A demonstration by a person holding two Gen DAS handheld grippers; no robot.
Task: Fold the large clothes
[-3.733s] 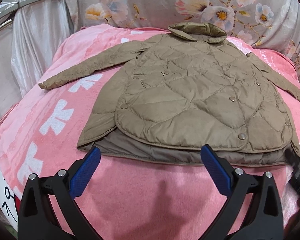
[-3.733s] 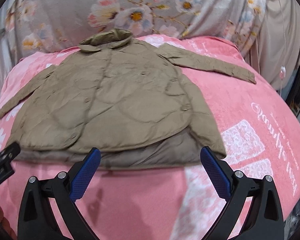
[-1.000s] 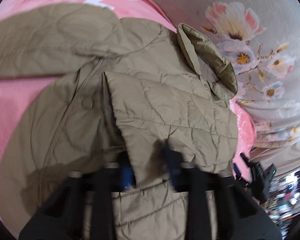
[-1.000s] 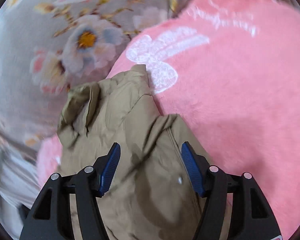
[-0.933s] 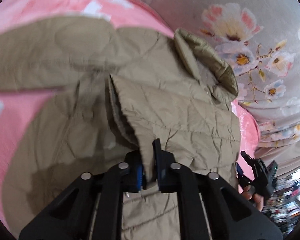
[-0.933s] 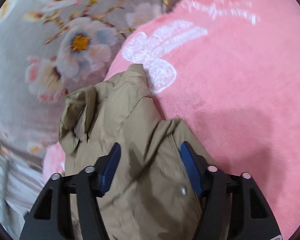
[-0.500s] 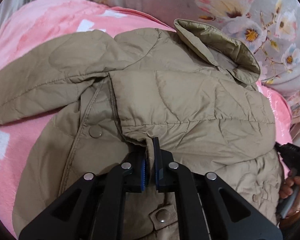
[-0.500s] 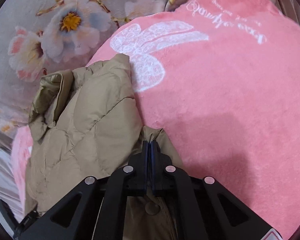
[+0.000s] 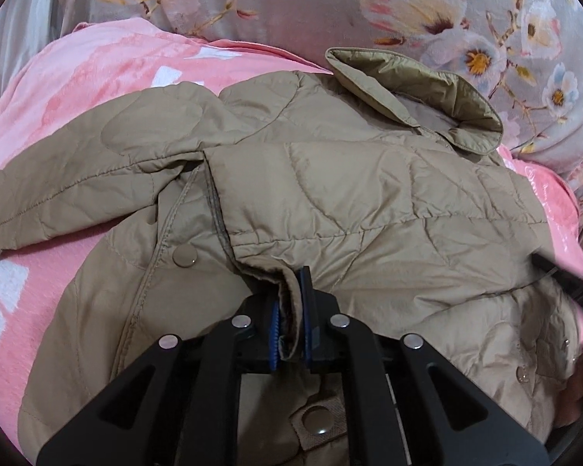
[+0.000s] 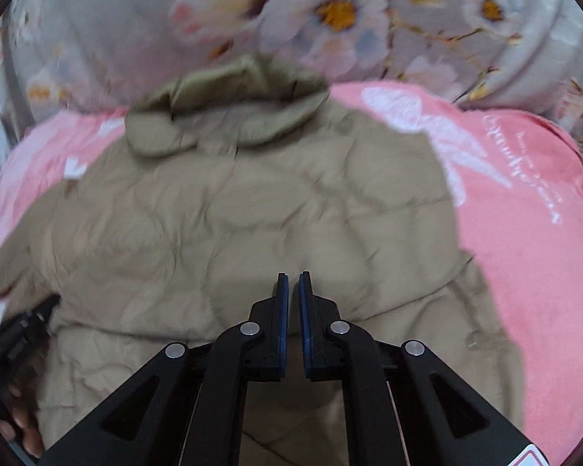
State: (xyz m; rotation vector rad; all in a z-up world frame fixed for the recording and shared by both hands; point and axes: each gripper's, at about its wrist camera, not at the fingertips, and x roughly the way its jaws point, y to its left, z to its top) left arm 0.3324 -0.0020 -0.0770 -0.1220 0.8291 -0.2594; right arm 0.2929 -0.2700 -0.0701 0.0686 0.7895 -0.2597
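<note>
A tan quilted jacket point(image 9: 369, 202) lies on a pink blanket point(image 9: 97, 66), collar point(image 9: 416, 89) toward the floral fabric. Its right sleeve is folded across the chest. My left gripper point(image 9: 291, 291) is shut on the cuff of that folded sleeve, near the jacket's middle. The left sleeve point(image 9: 77, 186) stretches out to the left. In the right wrist view the jacket point(image 10: 252, 213) is blurred. My right gripper point(image 10: 293, 283) hovers over its lower middle, jaws nearly together with a thin gap and nothing between them. The right gripper's tip shows in the left wrist view point(image 9: 563, 275).
Grey floral fabric point(image 9: 369, 7) rises behind the blanket. The pink blanket point(image 10: 524, 213) is bare to the right of the jacket. The hand holding the left gripper point(image 10: 15, 349) shows at the left edge of the right wrist view.
Both grippers closed on the right sleeve and carried it across the chest. The right gripper now holds no fabric and has swung back to face the collar. The left still grips the cuff.
</note>
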